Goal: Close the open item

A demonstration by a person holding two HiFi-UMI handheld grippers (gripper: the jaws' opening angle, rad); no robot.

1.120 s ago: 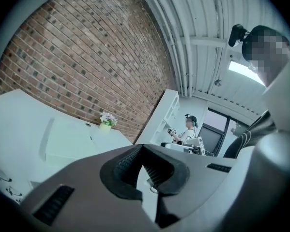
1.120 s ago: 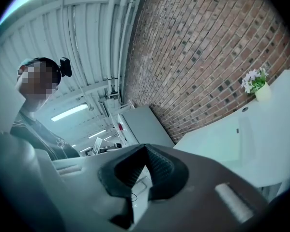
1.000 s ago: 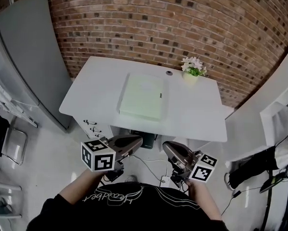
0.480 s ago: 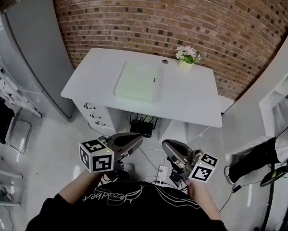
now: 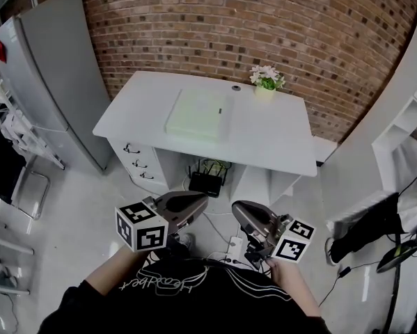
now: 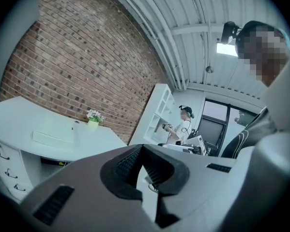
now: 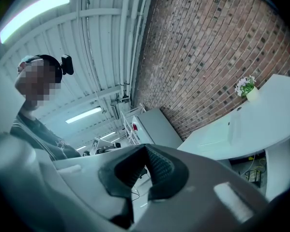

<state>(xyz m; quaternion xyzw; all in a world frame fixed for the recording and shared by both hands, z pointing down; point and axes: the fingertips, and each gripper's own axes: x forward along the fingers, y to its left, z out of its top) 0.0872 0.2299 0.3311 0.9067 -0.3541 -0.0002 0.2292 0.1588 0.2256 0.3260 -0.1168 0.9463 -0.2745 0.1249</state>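
Item (image 5: 196, 115) is seen lying flat on the bench (image 5: 278, 141), a pale green slab left of centre. No raised lid or flap can be made out, so it is judged to be shut already, though its kind cannot be told at this range. Over the last second the bench has been left behind: it is now shown smaller and higher in the head view. More floor and the drawers (image 5: 140, 164) under it have been brought into sight, so a step back is judged to have been taken. The left claw (image 5: 198, 202) and right claw (image 5: 237, 211) are held low by the body, well apart from the item. In each gripper view the jaws are seen pressed together at their tips with nothing between them. The closing is therefore taken as done, and the retreat as the end of the task
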